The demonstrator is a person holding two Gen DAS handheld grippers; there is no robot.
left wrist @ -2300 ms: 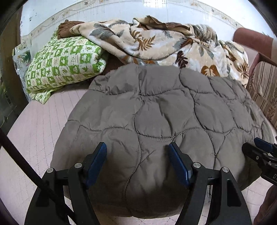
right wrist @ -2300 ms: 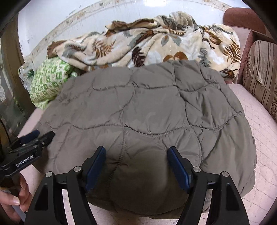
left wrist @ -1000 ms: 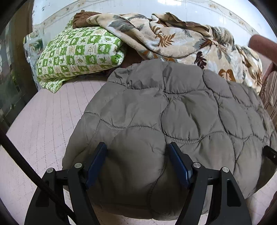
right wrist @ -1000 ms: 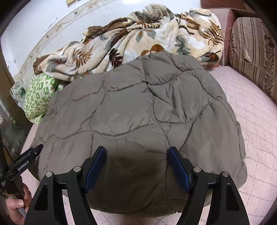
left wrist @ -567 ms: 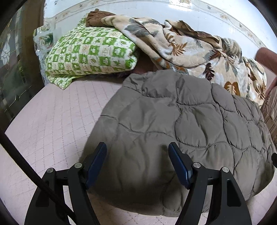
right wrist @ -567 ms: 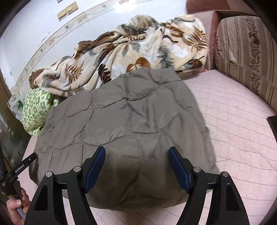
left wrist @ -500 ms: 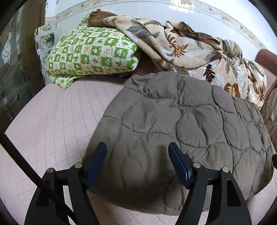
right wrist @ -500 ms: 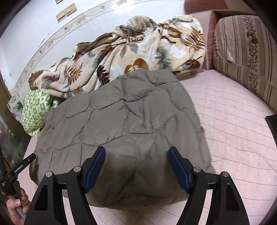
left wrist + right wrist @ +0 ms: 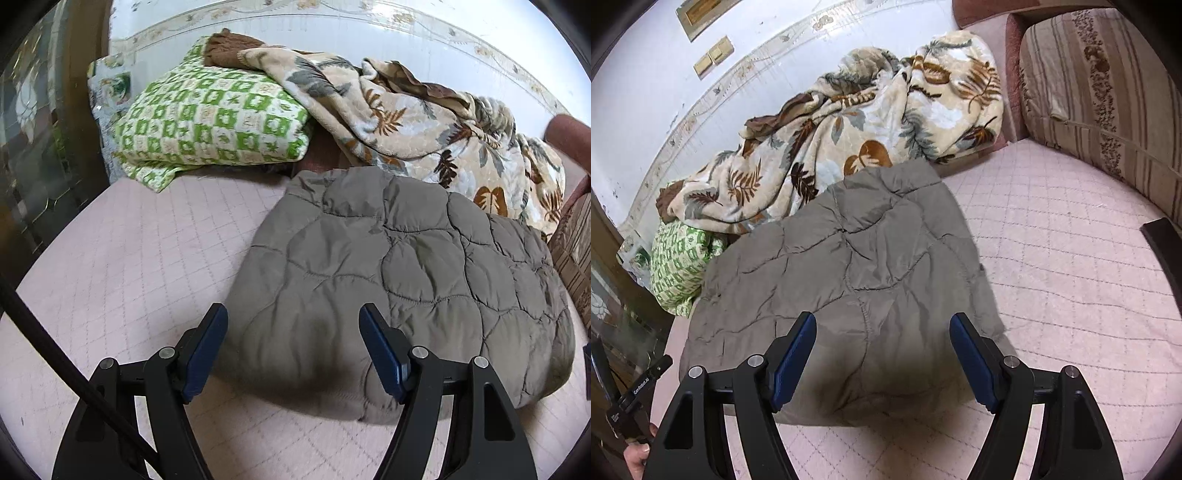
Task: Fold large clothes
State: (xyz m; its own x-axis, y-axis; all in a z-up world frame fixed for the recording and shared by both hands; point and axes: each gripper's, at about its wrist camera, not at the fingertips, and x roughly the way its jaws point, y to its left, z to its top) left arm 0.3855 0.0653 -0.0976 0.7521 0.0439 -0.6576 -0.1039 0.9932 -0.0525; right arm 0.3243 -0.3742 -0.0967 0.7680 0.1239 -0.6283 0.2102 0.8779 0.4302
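A grey-brown quilted jacket (image 9: 406,280) lies folded in a puffy block on the pink quilted bed cover (image 9: 129,258). In the left wrist view my left gripper (image 9: 293,325) hovers over the jacket's near left corner, open, nothing between its blue pads. The right wrist view shows the same jacket (image 9: 849,280) from the other side, and my right gripper (image 9: 882,332) stands open above its near edge, clear of the cloth. The left gripper's tip (image 9: 653,373) and the hand holding it show at that view's lower left.
A green-and-white patterned pillow (image 9: 214,122) and a crumpled leaf-print blanket (image 9: 406,122) lie along the wall behind the jacket. A striped cushion (image 9: 1100,96) stands at the right. Bare bed cover (image 9: 1071,266) spreads right of the jacket. A dark glass-fronted cabinet (image 9: 33,129) borders the left.
Both grippers have drawn back and up from the jacket and apart, the left toward its left corner, the right toward its right side. The jacket lies still; the jaws stayed open.
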